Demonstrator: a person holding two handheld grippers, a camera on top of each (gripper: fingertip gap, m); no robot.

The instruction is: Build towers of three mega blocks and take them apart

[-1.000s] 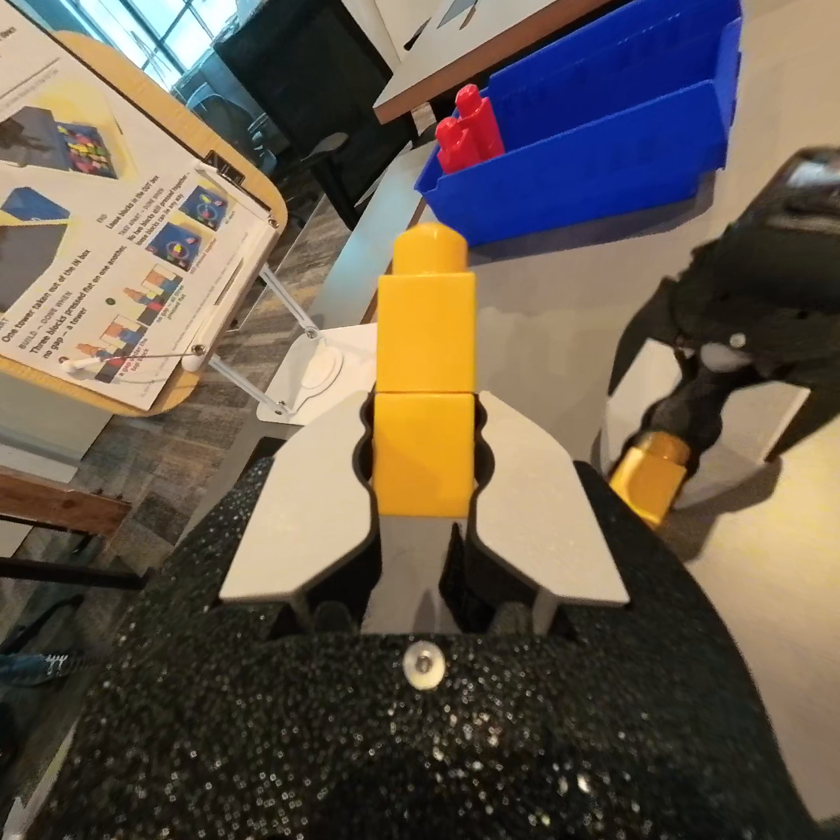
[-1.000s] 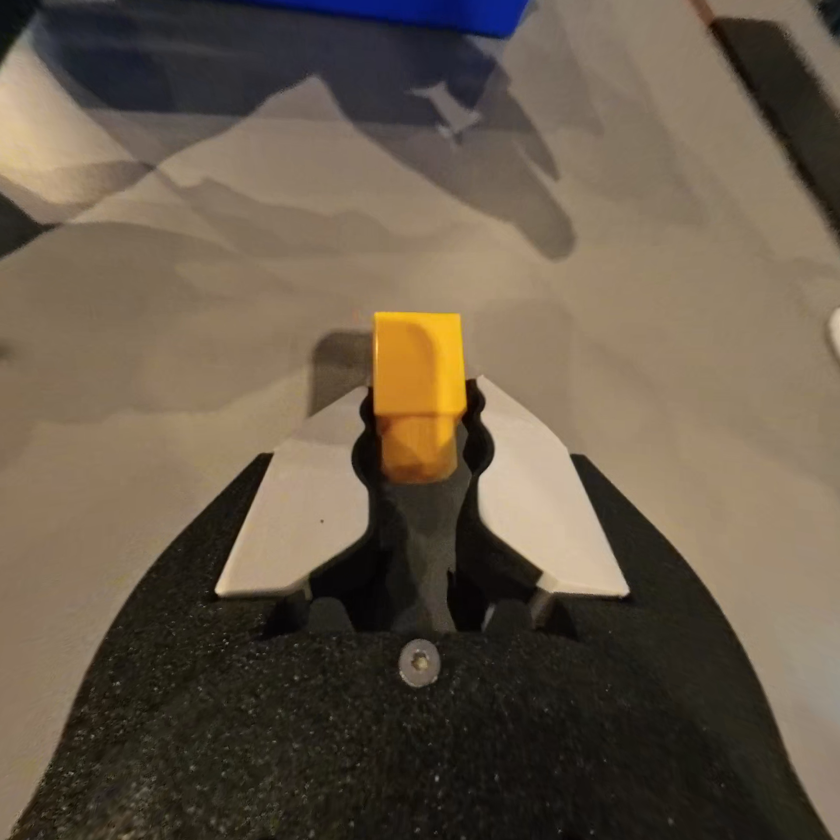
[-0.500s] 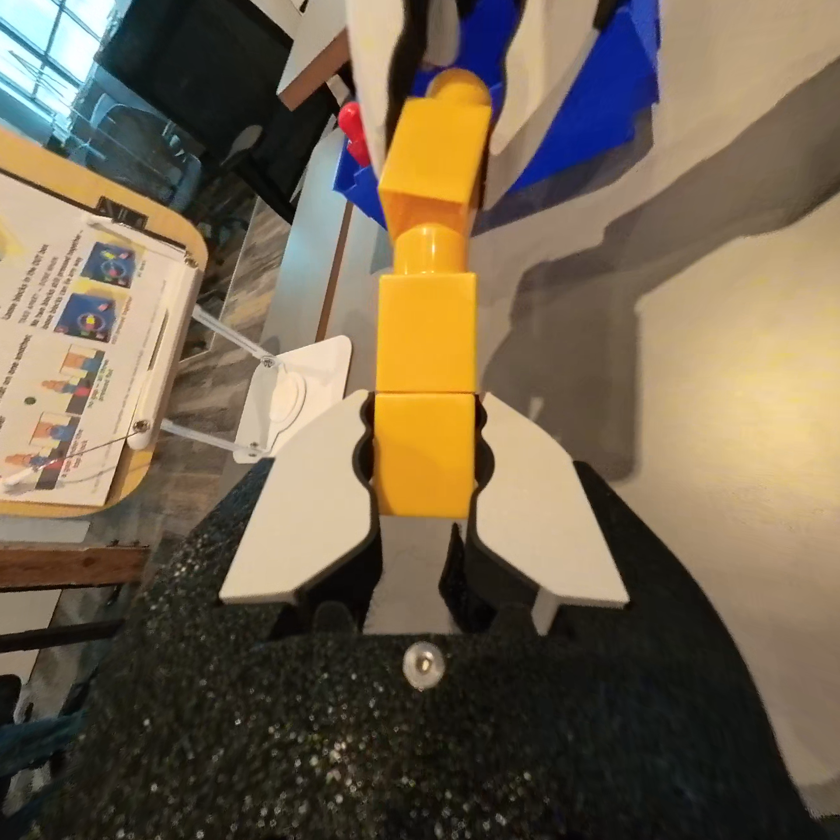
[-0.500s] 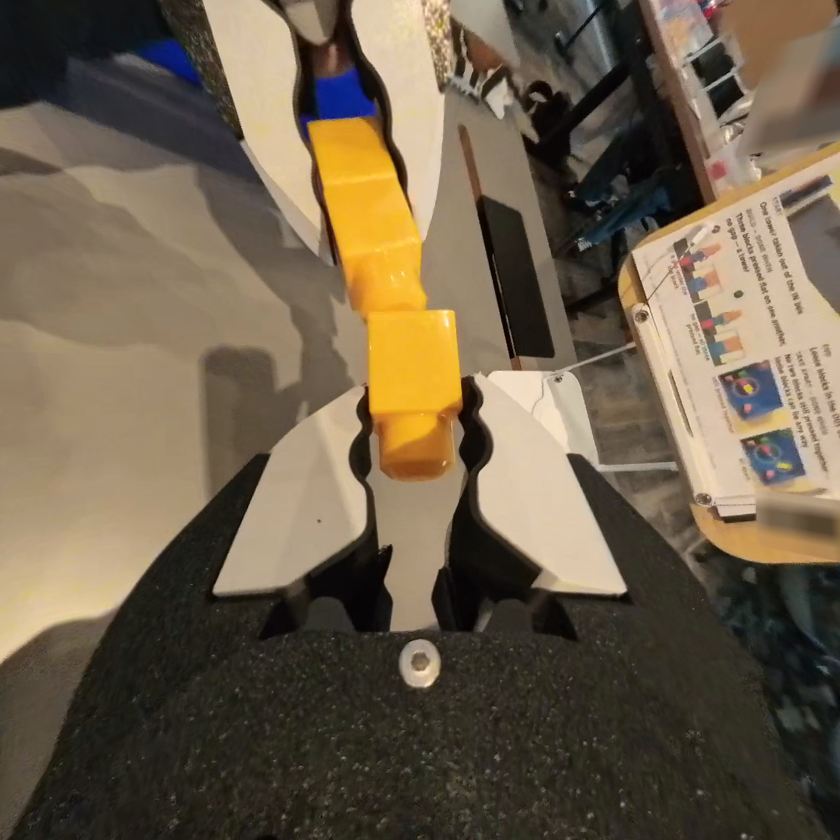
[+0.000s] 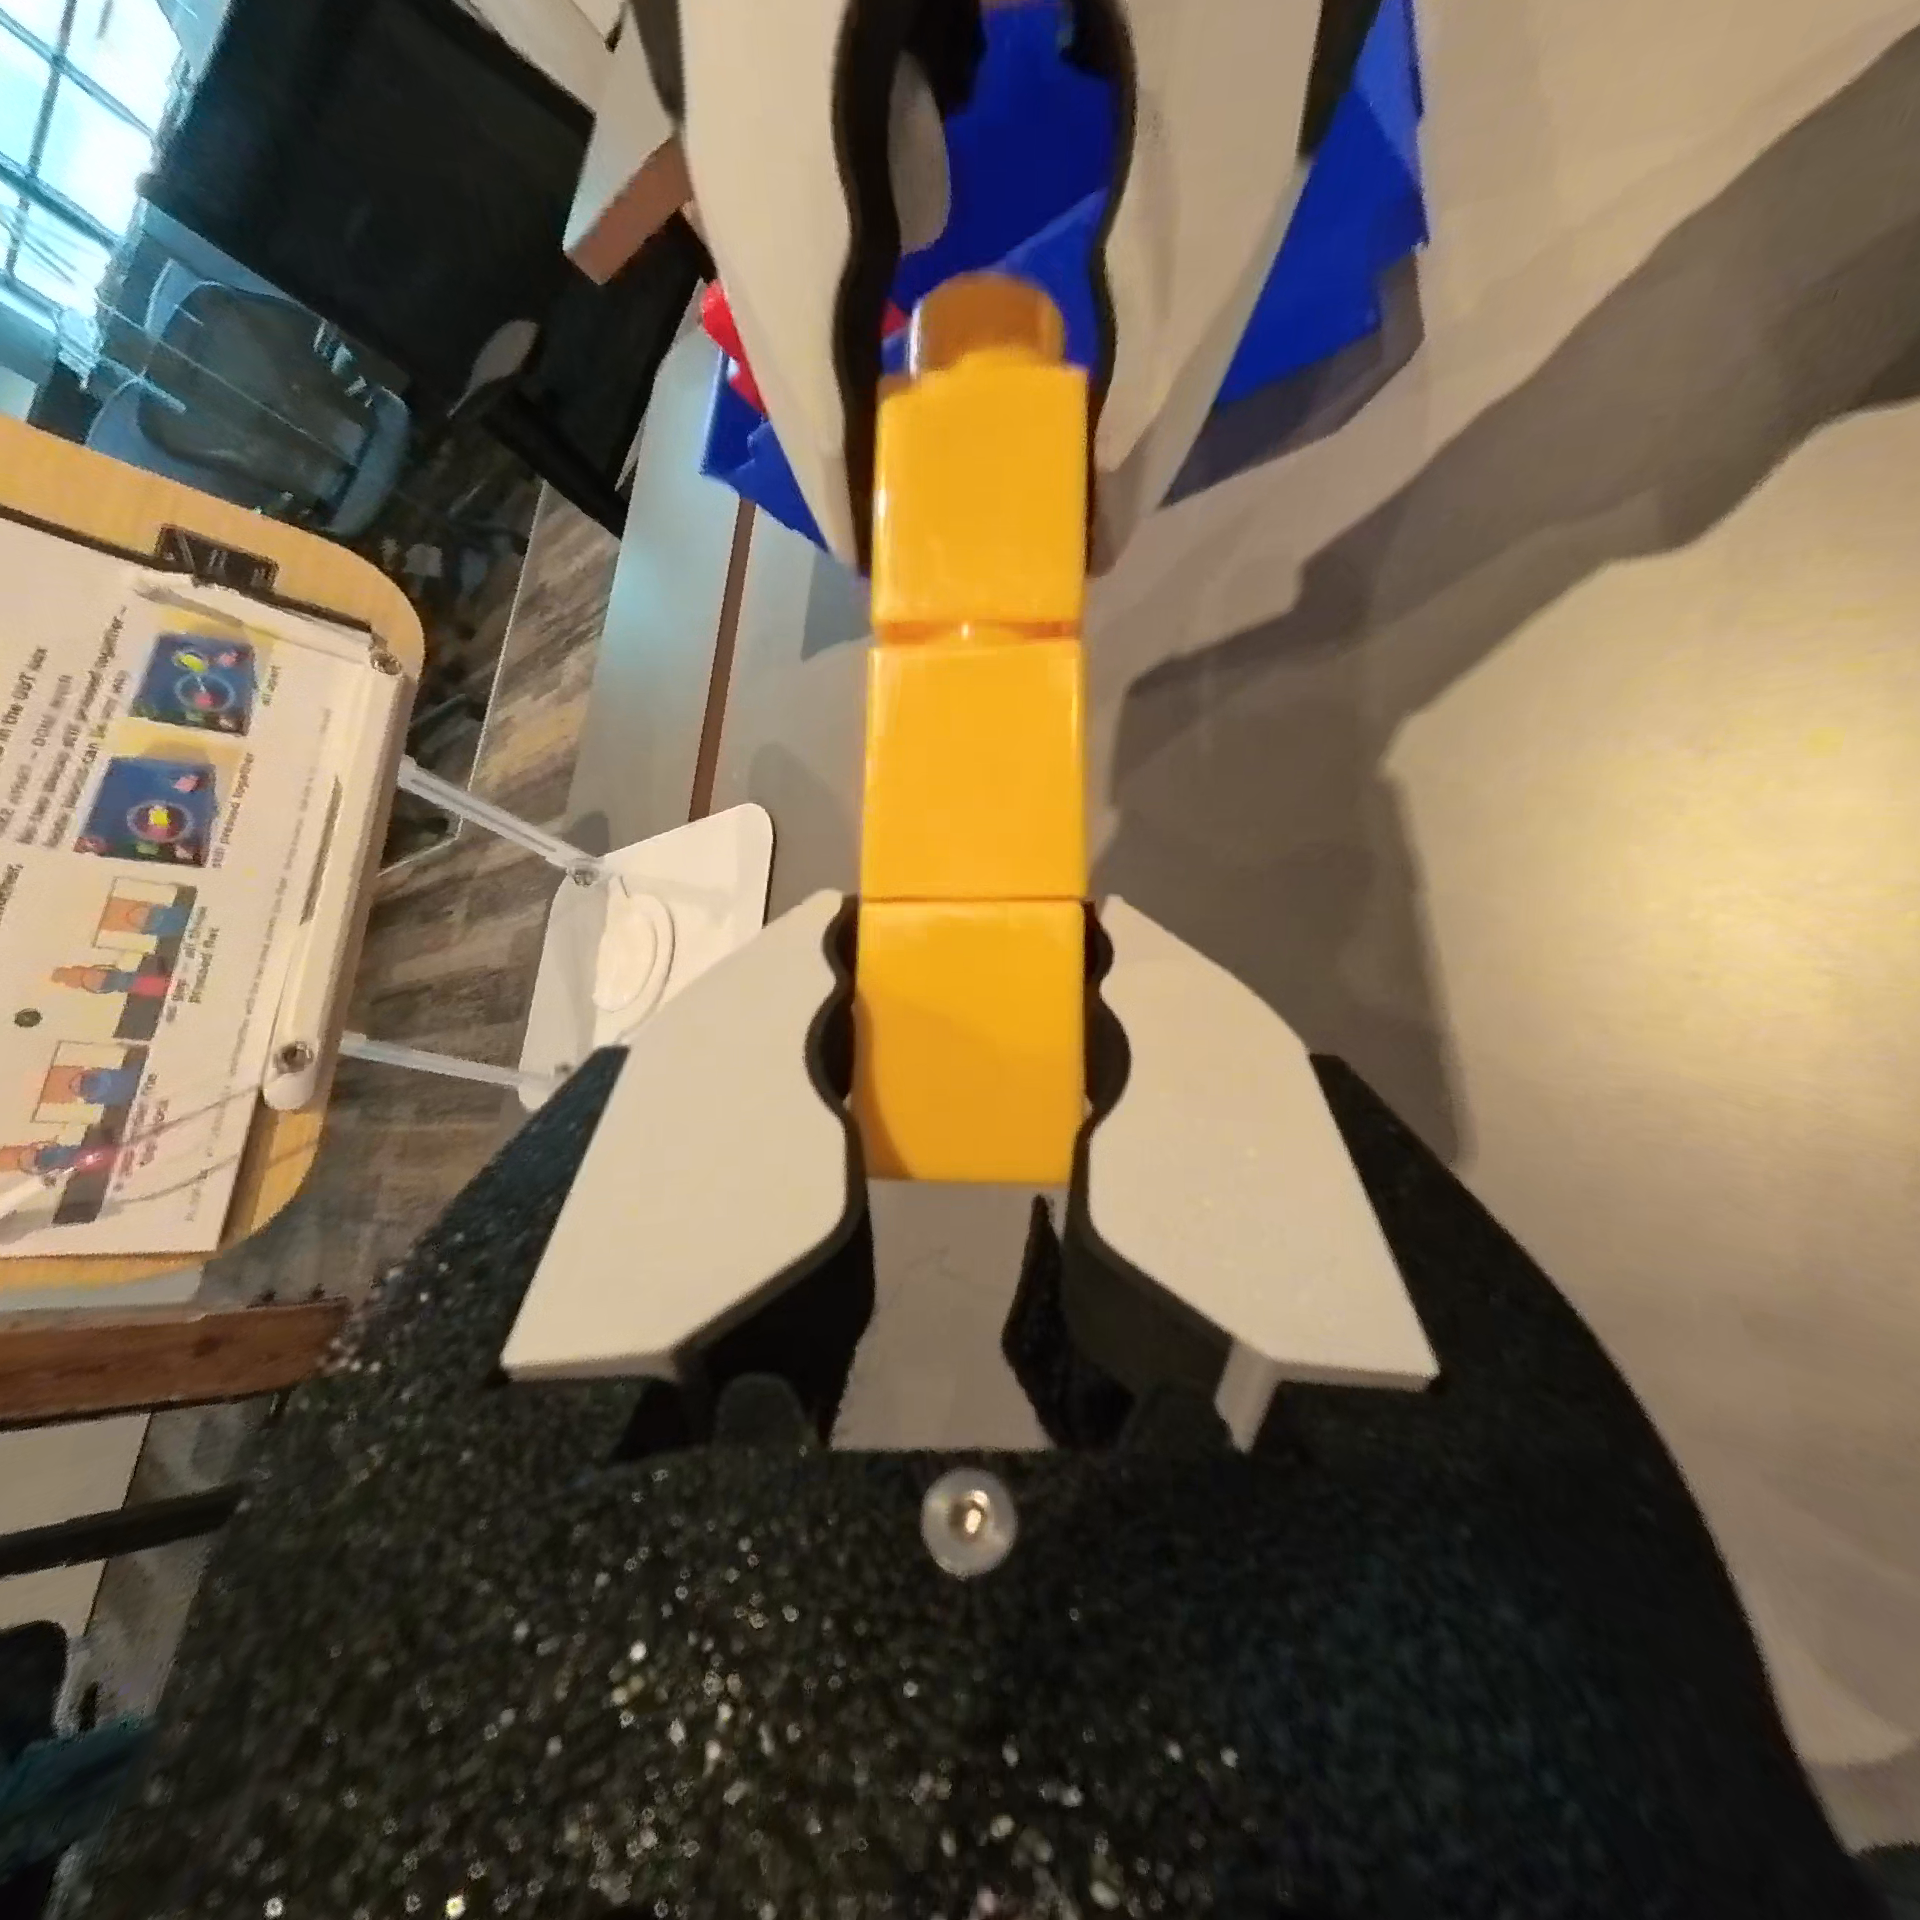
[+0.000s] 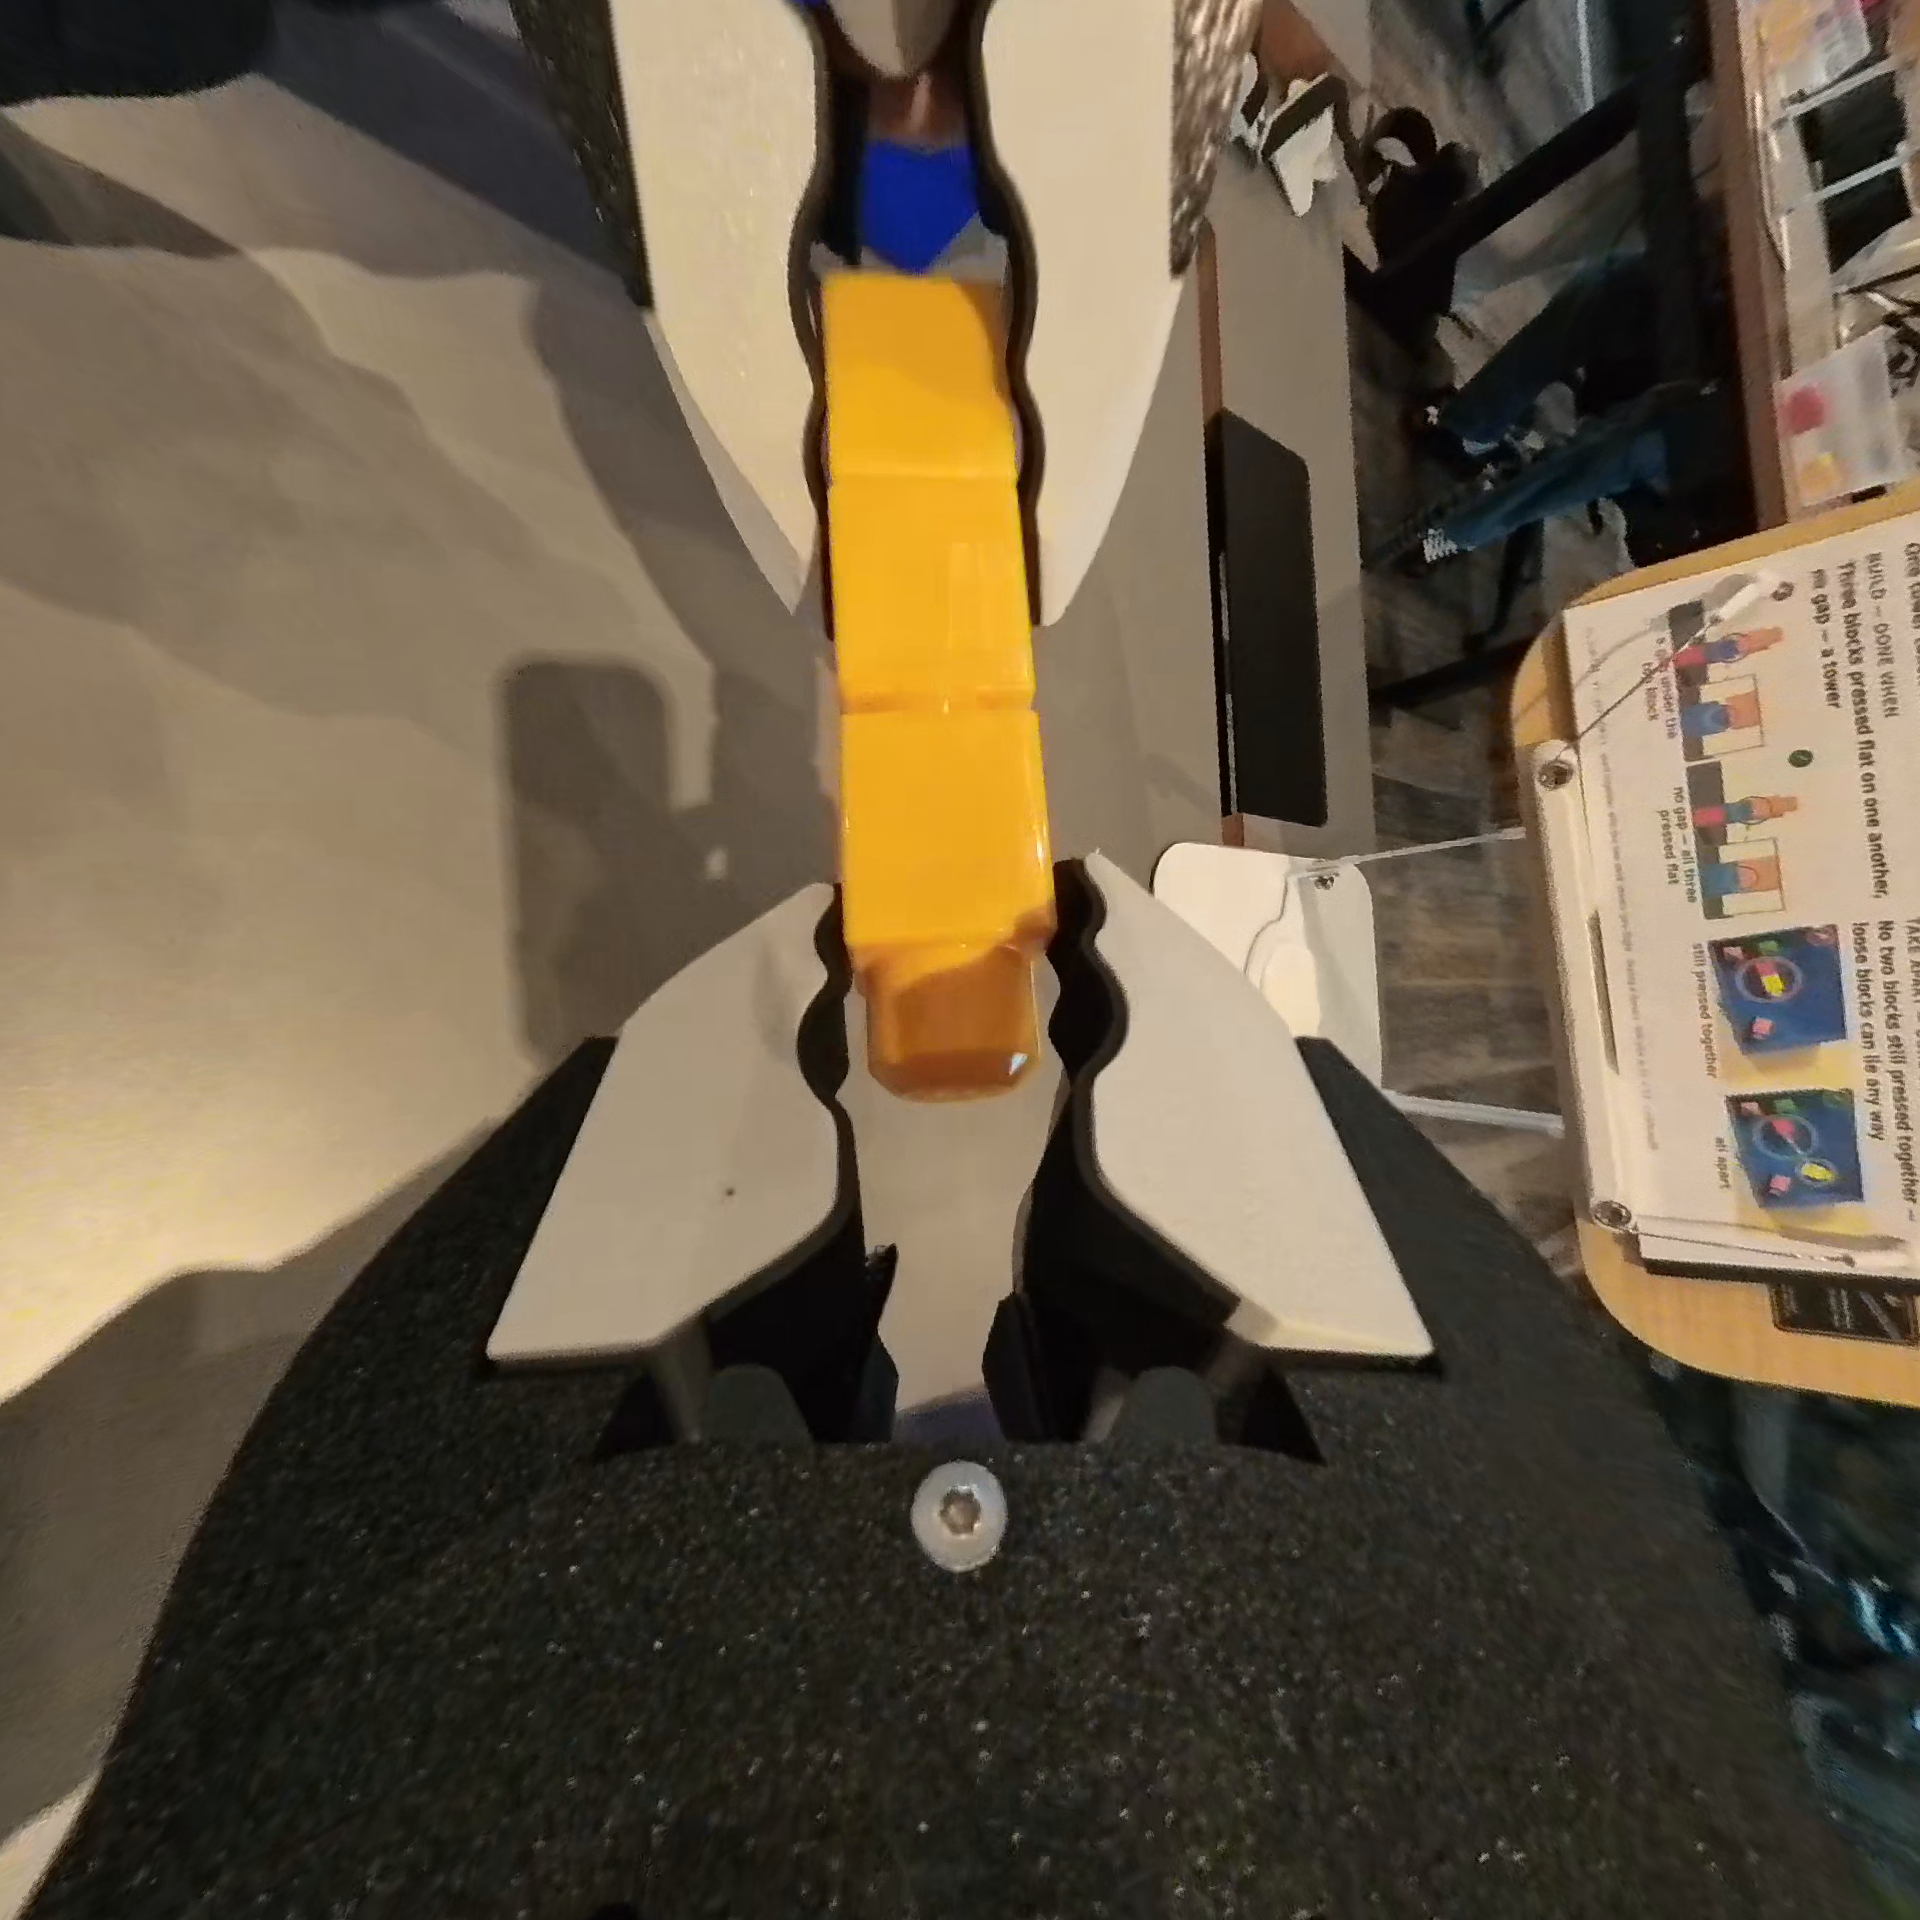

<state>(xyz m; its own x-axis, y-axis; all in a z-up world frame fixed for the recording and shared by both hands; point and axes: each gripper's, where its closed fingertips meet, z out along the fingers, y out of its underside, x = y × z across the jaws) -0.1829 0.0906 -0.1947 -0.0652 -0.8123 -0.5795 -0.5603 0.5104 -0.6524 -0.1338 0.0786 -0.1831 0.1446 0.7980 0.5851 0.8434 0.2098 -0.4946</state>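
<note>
Three yellow mega blocks form one tower (image 5: 971, 769) held in the air between my two grippers, which face each other. My left gripper (image 5: 971, 914) is shut on the bottom yellow block (image 5: 966, 1039). My right gripper (image 6: 951, 883) is shut on the top yellow block (image 6: 940, 821), around its stud end. In the left wrist view the right gripper (image 5: 977, 540) flanks that top block (image 5: 982, 499), and a thin seam shows between it and the middle block. In the right wrist view the left gripper (image 6: 930, 613) shows at the far end of the tower.
A blue bin (image 5: 1340, 156) stands behind on the pale table (image 5: 1558, 935), with a red block (image 5: 727, 322) at its left end. A wooden board with an instruction sheet (image 5: 187, 883) stands past the table edge on a white stand base (image 5: 665, 914). About 6 cm separates my left fingertips from my right.
The right gripper brought its yellow block from over the table to the stud of the left gripper's two-block stack and pushed it on. The gap between them has closed to a thin seam.
</note>
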